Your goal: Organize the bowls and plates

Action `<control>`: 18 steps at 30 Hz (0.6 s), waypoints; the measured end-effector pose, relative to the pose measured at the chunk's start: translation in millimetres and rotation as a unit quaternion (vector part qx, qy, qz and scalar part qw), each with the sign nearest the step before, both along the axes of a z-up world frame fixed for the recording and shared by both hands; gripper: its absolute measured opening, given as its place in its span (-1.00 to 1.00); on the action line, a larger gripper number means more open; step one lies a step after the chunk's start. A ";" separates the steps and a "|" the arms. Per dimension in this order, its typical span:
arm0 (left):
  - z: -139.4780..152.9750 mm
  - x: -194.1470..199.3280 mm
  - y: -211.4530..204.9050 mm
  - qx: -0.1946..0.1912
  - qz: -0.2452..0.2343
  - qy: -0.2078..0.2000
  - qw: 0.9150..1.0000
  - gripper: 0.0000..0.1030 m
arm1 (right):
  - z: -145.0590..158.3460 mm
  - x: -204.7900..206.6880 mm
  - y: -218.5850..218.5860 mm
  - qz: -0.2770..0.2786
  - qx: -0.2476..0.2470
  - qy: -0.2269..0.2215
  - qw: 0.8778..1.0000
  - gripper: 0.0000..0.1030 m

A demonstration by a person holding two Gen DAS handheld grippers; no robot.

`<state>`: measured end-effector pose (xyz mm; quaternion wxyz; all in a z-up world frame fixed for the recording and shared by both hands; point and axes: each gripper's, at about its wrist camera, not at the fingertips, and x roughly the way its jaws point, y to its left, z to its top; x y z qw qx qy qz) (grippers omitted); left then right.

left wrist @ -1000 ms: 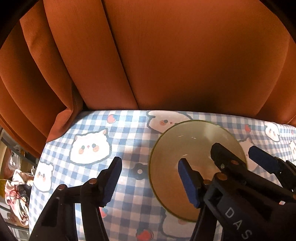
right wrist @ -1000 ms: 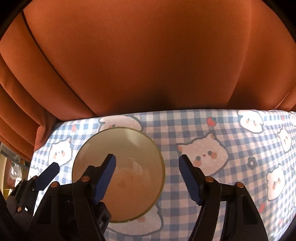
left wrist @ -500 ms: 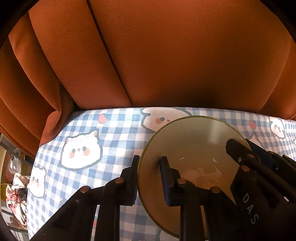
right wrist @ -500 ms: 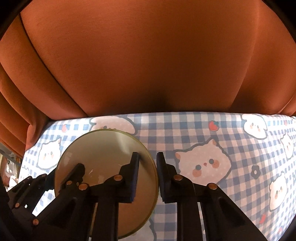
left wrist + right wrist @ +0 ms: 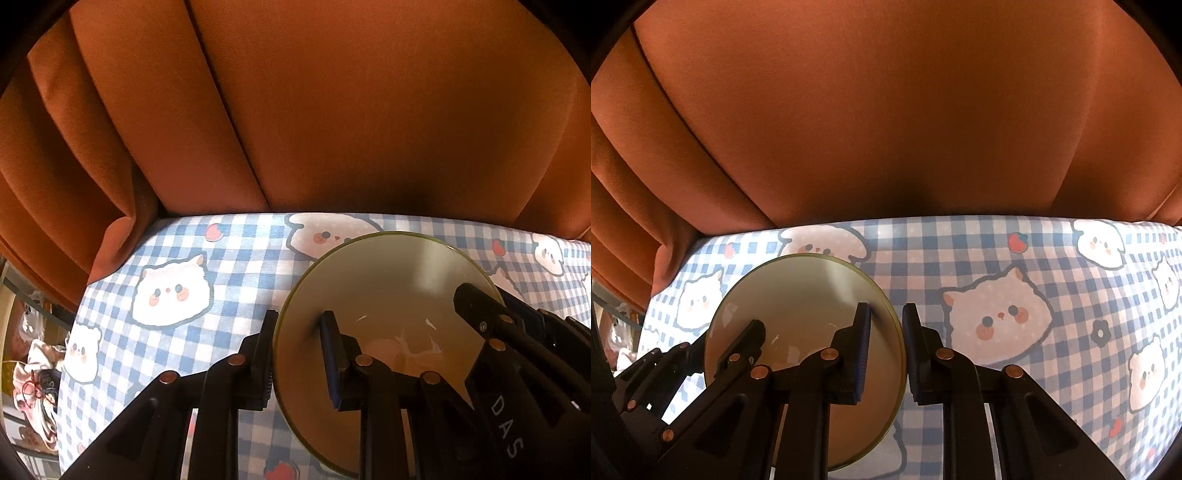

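Note:
A pale green bowl (image 5: pixel 388 280) with a thin olive rim stands on the blue checked tablecloth (image 5: pixel 221 266). My left gripper (image 5: pixel 299 354) is shut on the bowl's left rim, one finger outside and one inside. My right gripper (image 5: pixel 886 347) is shut on the bowl's right rim in the same way; the bowl shows in the right wrist view (image 5: pixel 798 295) at lower left. Each gripper appears in the other's view, across the bowl. The bowl looks empty.
Orange curtains (image 5: pixel 332 110) hang right behind the table's far edge. The tablecloth (image 5: pixel 1015 266) with cat prints stretches to the right. The table's left edge drops off to clutter (image 5: pixel 33 362) below.
Both grippers went from open, straddling the bowl's rim, to shut on its opposite sides. The bowl now appears closer and slightly higher in both views.

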<state>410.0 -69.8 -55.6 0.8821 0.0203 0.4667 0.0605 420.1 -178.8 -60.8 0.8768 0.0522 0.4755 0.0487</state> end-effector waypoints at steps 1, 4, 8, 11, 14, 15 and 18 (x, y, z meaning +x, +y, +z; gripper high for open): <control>2.9 -2.8 -0.5 -0.001 0.000 -0.001 1.000 -0.59 | 3.8 -3.2 -0.9 0.000 0.001 -0.001 1.000 -0.59; 14.1 -13.0 -1.7 -0.001 -0.001 -0.009 1.000 -0.59 | 16.7 -13.8 -3.6 -0.003 0.002 -0.008 1.000 -0.59; 30.1 -27.5 -3.0 -0.005 -0.004 -0.017 1.000 -0.59 | 34.7 -27.4 -6.2 -0.007 0.002 -0.017 1.000 -0.59; 44.7 -41.8 -2.8 -0.008 -0.008 -0.027 1.000 -0.59 | 49.5 -39.2 -6.1 -0.010 -0.001 -0.025 1.000 -0.58; 56.0 -56.2 1.0 -0.010 -0.009 -0.037 0.999 -0.59 | 66.8 -53.4 -3.6 -0.014 -0.003 -0.035 0.999 -0.58; 60.4 -62.8 3.3 -0.012 -0.008 -0.040 0.999 -0.59 | 71.8 -58.0 -1.8 -0.014 -0.004 -0.038 0.999 -0.58; 69.8 -79.2 10.1 -0.016 -0.011 -0.043 0.999 -0.59 | 83.9 -71.4 5.5 -0.015 -0.006 -0.041 0.999 -0.59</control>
